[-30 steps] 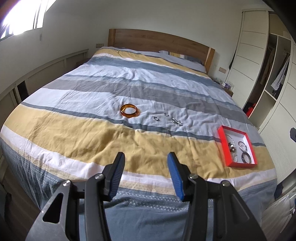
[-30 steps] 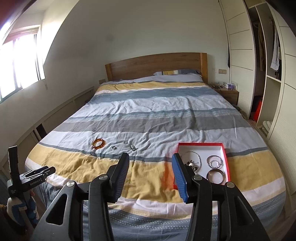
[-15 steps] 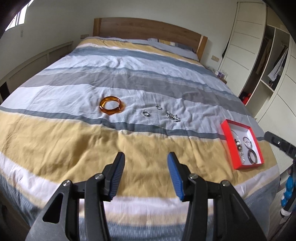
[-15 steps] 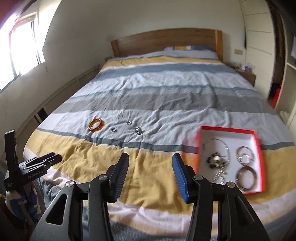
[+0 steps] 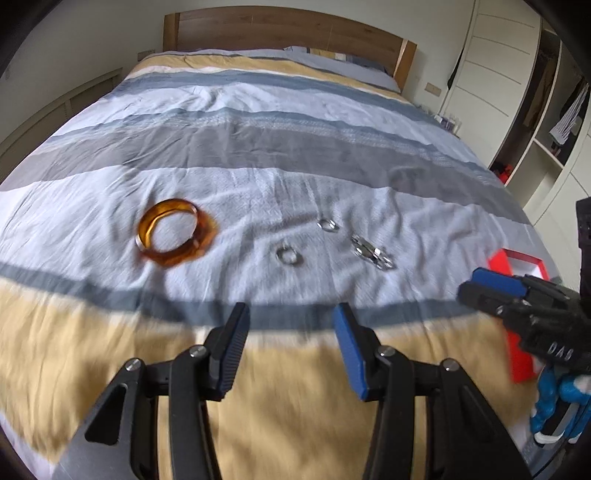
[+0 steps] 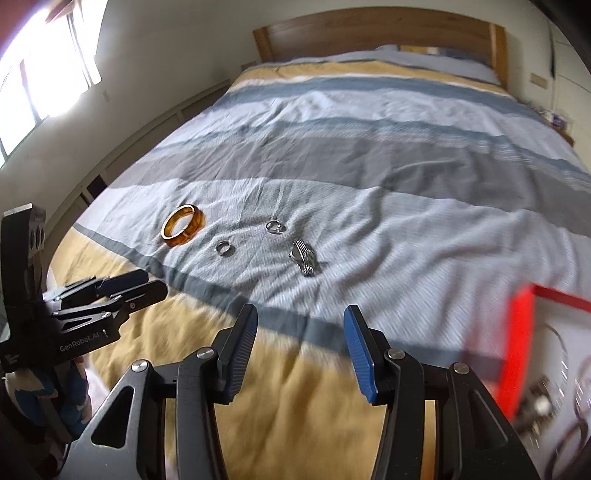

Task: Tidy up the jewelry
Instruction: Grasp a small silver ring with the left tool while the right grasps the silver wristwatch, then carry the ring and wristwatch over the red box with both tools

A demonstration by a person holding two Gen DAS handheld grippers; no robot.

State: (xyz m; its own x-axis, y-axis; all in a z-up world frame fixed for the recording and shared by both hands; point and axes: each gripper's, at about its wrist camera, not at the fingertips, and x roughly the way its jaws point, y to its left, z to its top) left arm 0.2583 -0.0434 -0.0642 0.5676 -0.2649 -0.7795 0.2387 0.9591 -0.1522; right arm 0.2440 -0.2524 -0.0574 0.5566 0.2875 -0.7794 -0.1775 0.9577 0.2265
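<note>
A translucent amber plastic bangle (image 5: 173, 232) lies flat on the pale blue-white stripe of the striped duvet (image 5: 258, 147). To its right, well apart from it, sit a small silver ring (image 5: 289, 255), a second small silver ring (image 5: 327, 225) farther up the bed, and a little heap of silver metal links (image 5: 373, 254) just right of those. The red cardboard tray with a white lining (image 6: 524, 332) rests on the yellow stripe near the bed's right edge; the jewelry in it is too blurred to name.

The left gripper (image 5: 290, 332) hovers low over the yellow stripe near the foot of the bed, aimed up the bed toward the rings, its fingers spread wide with nothing between them. The right gripper (image 6: 301, 339) is held at a like height over the same stripe, pointing toward the link heap, its fingers also parted and empty. Each shows at the edge of the other's view, side by side with a gap between them.

Bare duvet lies between both tools and the loose pieces. The cover is creased, banded in yellow, grey, blue and white. A wooden headboard (image 5: 288, 33) closes the far end, white wardrobe doors (image 5: 491, 66) stand to the right, and a bright window (image 6: 40, 74) is on the left wall.
</note>
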